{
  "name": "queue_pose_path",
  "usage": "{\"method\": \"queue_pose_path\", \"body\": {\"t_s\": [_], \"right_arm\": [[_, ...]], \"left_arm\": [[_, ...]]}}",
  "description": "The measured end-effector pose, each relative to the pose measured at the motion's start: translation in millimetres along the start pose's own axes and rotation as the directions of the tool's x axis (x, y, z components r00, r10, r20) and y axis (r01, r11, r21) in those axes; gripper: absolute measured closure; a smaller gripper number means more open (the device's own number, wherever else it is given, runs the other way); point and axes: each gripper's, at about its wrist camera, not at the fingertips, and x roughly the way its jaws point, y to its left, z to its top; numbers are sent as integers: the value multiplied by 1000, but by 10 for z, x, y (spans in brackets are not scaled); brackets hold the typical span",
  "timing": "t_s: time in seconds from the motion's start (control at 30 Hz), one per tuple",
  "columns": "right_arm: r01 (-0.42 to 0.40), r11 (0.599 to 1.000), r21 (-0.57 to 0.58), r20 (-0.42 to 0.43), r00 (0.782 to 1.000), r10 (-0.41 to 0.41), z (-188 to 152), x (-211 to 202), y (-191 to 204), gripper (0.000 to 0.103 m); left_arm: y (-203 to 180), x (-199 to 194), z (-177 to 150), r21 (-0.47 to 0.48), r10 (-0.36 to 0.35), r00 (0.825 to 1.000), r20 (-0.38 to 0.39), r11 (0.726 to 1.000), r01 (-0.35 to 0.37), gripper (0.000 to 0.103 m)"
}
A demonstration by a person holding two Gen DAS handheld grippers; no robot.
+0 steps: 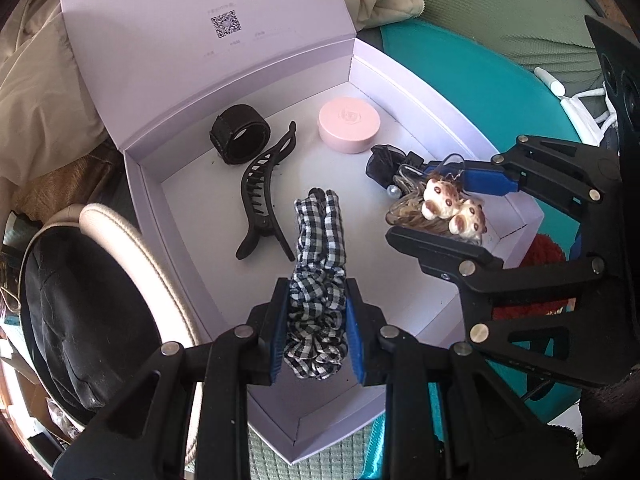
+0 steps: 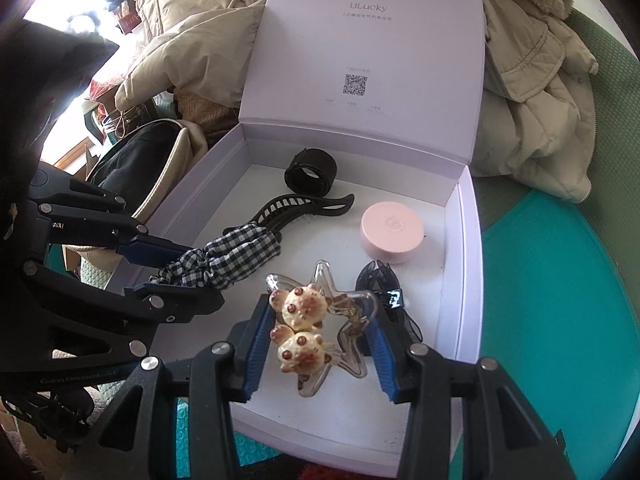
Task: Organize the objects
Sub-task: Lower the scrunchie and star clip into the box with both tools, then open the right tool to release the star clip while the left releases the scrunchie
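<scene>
Left wrist: crumpled gingham scrunchie [image 1: 318, 280]

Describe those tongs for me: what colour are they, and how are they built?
Both look alike. The left tongs and the right tongs are matte black plastic linkages of open, cut-out bars joined by round silver pins. Each finger is lined with a ribbed blue pad. Faint pale lettering, too small to read, runs along one black bar.

A home: beige coats [image 2: 532, 92] heaped beside a backpack [image 1: 80, 320].
</scene>
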Motion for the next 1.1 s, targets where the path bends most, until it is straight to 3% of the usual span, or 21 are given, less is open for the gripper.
{"method": "queue_pose_path", "body": {"t_s": [0.17,0.27,1.1], "right_arm": [[15,1000,2,-22,1000,-15,10,78,-79,57],[24,1000,3,-31,999,-24,20,133,-102,57],[51,999,-13,-48,998,-51,85,131,-32,52]], "left_arm": [[-82,63,52,65,58,998,16,996,-59,79],[-81,69,73,77,57,998,19,995,-58,79],[14,-73,50,9,31,999,28,999,-31,74]]}}
